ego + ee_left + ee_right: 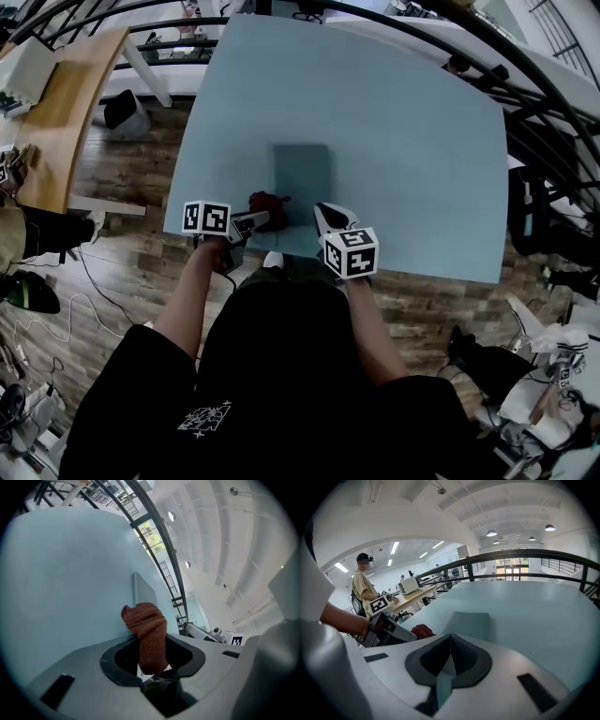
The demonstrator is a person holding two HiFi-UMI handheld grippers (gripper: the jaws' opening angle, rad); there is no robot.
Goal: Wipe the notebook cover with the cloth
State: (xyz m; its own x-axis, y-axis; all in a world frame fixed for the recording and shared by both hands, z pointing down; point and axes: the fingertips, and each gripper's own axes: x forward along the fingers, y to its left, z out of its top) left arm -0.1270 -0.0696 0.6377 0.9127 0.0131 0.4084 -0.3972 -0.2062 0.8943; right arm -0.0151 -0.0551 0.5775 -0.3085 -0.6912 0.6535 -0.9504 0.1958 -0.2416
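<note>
A grey-blue notebook lies flat on the light blue table, near its front edge. My left gripper is shut on a bunched red-brown cloth, held just left of the notebook's near corner. In the left gripper view the cloth sticks up from between the jaws, and the notebook lies beyond it. My right gripper sits at the notebook's near right corner, jaws pressed together and holding nothing. The right gripper view shows the notebook ahead, with the cloth and left gripper at the left.
A wooden desk stands off to the left across a strip of wood floor. A black railing curves behind the table. A person stands far back at another bench. Bags and cables lie on the floor.
</note>
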